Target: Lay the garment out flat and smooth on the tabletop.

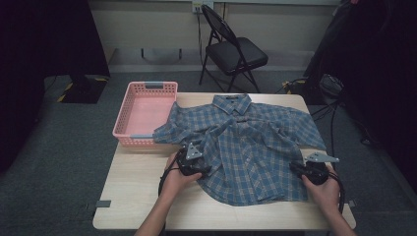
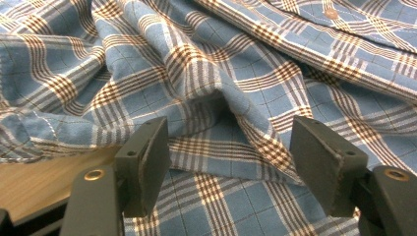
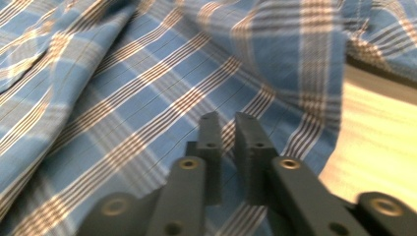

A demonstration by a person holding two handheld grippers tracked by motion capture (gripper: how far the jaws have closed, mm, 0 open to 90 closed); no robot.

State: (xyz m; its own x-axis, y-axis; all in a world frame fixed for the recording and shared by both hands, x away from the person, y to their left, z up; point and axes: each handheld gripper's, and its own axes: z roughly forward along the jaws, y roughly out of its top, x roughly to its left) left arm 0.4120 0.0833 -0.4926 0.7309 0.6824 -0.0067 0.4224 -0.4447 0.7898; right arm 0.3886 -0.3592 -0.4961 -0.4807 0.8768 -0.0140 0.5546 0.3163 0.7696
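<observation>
We see a blue plaid shirt (image 1: 251, 147), soft and wrinkled, spread on the wooden table (image 1: 137, 182) beside a pink basket (image 1: 142, 110). The left gripper (image 2: 228, 162) gapes over a fold; the right gripper (image 3: 230, 147) is nearly closed, empty.

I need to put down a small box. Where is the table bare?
Bare wood lies along the wooden table's near-left part, between the pink plastic basket and the near edge. The blue plaid shirt crowds the middle and right.
</observation>
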